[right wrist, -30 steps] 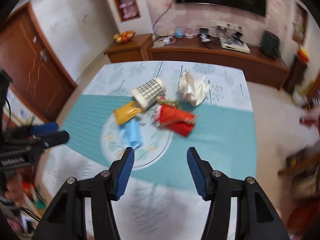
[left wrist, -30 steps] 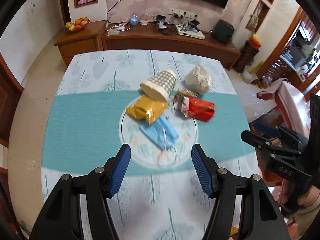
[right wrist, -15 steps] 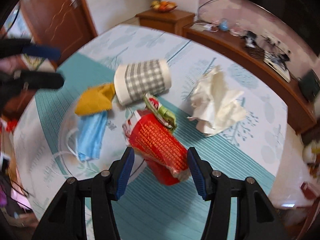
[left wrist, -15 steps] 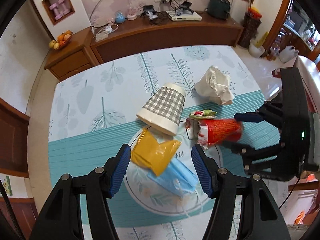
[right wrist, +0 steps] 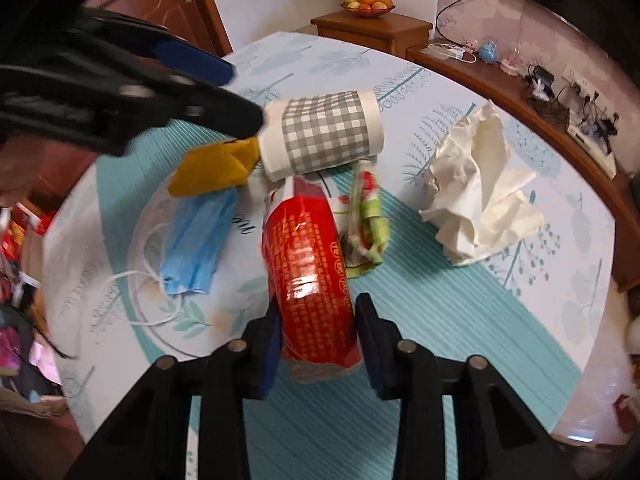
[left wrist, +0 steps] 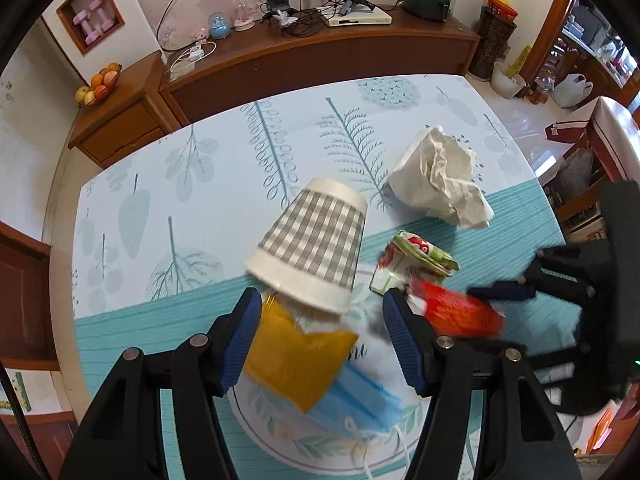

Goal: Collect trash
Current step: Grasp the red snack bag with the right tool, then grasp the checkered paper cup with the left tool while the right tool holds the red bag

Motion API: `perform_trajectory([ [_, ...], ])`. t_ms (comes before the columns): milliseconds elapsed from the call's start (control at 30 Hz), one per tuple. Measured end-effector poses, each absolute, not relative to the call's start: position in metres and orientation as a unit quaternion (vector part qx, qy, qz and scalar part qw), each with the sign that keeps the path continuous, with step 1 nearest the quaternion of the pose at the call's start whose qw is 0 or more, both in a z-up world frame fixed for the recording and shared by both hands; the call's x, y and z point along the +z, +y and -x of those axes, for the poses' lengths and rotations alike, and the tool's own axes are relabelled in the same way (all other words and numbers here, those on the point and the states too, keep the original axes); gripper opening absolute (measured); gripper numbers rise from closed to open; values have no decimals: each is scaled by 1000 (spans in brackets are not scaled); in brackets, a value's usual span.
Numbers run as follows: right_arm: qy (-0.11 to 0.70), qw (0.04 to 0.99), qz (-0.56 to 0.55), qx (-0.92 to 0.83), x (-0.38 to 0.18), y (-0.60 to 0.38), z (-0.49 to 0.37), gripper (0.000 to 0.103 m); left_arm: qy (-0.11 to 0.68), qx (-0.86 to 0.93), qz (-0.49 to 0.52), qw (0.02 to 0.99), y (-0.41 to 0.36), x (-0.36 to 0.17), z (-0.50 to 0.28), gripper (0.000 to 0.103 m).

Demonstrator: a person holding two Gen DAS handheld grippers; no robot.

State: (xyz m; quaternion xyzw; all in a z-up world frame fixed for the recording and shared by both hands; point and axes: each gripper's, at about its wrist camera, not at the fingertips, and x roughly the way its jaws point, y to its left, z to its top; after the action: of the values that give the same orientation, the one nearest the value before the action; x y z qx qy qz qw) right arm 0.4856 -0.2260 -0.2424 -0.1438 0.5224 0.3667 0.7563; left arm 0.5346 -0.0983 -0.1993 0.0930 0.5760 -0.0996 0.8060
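Since half a second ago your right gripper (right wrist: 318, 332) has closed in on the red wrapper (right wrist: 310, 276), near the tabletop's middle; its pads now press both sides. Your left gripper (left wrist: 322, 338) hangs spread above the yellow packet (left wrist: 298, 358), under the checked cup (left wrist: 312, 246). Only the left view shows the packet's full outline.

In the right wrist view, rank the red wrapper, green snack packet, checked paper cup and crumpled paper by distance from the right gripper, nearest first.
1. red wrapper: between the right gripper fingers.
2. green snack packet: just beyond, slightly right.
3. checked paper cup ahead on its side, and crumpled paper far right: too close to call.
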Motion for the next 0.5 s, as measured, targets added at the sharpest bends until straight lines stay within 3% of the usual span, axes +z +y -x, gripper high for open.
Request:
perform_trajectory([
  [500,514,791,-73,323,-220,-291,-499,30,594,-96,-125,789,-117,-247,-588,62],
])
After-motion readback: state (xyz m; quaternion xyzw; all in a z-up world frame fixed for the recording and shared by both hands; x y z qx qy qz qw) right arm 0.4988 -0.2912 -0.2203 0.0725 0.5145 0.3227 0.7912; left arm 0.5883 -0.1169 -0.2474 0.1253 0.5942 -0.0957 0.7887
